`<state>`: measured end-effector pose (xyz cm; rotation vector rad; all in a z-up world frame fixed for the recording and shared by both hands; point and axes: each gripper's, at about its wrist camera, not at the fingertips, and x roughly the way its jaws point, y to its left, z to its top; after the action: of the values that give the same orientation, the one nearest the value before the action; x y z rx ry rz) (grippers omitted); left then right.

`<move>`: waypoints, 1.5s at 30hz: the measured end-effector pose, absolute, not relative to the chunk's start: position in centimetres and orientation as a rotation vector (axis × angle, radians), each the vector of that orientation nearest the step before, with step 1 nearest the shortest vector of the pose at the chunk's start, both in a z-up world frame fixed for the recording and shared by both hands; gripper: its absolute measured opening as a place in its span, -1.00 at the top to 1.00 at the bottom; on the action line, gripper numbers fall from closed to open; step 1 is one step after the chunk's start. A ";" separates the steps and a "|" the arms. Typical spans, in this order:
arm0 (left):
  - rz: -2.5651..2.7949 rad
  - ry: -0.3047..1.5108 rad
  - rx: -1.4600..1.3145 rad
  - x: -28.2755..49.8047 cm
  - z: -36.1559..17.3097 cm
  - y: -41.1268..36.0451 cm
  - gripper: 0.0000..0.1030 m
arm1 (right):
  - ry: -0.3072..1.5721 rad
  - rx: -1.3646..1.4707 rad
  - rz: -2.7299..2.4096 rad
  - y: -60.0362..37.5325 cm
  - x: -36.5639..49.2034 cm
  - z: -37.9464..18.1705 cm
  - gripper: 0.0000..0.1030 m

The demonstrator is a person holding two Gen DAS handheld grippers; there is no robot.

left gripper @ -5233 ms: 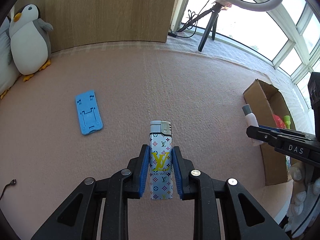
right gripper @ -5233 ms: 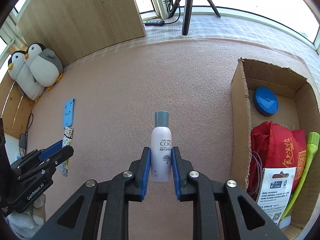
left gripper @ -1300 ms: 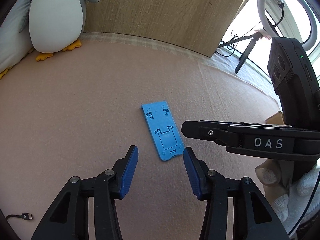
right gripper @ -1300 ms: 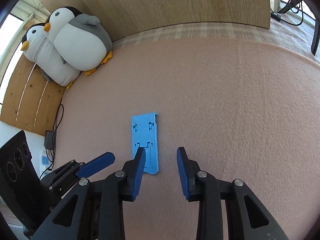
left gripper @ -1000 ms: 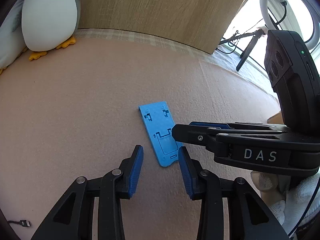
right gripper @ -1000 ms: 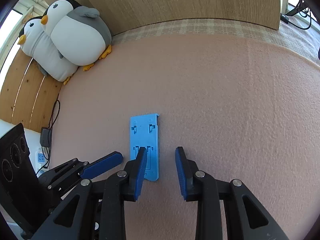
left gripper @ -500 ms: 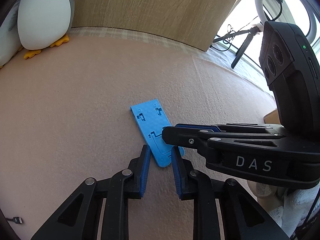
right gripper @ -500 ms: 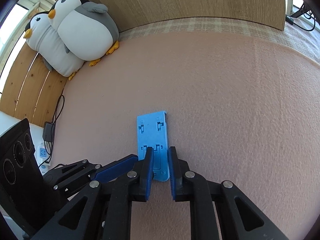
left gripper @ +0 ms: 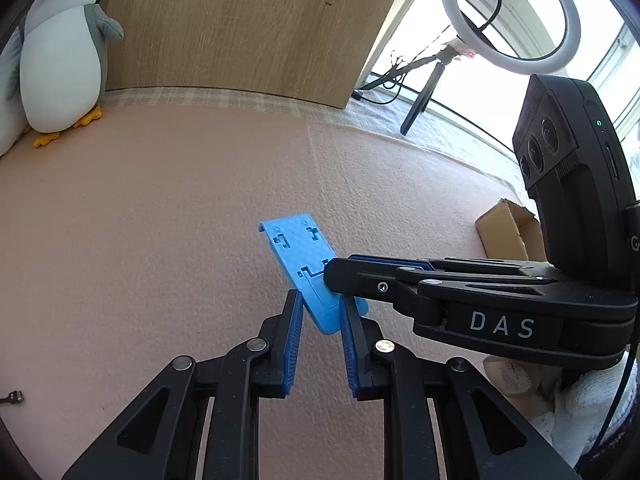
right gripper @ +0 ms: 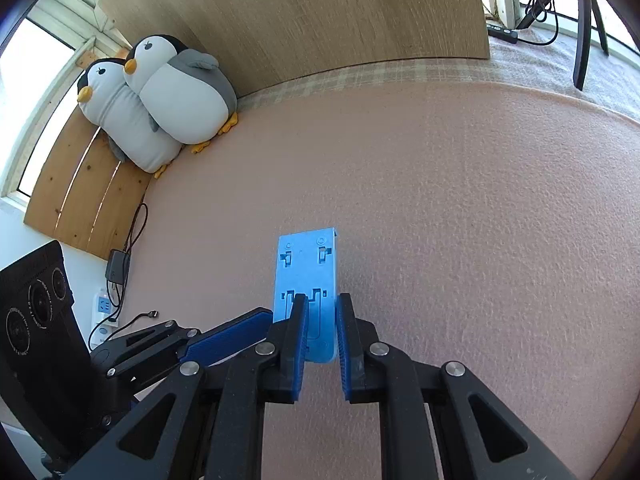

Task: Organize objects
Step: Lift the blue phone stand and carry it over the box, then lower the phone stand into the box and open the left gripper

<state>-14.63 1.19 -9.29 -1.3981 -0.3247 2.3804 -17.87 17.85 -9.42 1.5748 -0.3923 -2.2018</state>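
The blue phone stand is lifted off the pink mat, its far end pointing away from both cameras. The right gripper pinches its near end between the blue pads. The left gripper also has its two fingers at both sides of the near end, but I cannot tell if they press it. Two plush penguins lean on the wooden board, well apart, and a cardboard box stands at the right.
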 end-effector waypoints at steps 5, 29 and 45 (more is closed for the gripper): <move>2.360 -0.282 -1.339 -14.2 -7.2 4.9 0.63 | -0.451 1.532 -2.270 21.6 -16.1 -7.5 0.75; 2.129 -0.067 -1.163 -11.8 -2.8 27.1 0.64 | -0.698 1.469 -2.571 41.8 -7.1 -3.7 0.75; 2.044 0.054 -1.129 -11.0 -2.7 36.7 0.64 | -0.747 1.489 -2.657 48.7 -4.4 -3.7 0.75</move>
<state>-10.98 36.70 -2.75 -1.1293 0.0541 2.0440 -4.44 48.73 -3.74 1.4893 -0.7473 -2.6569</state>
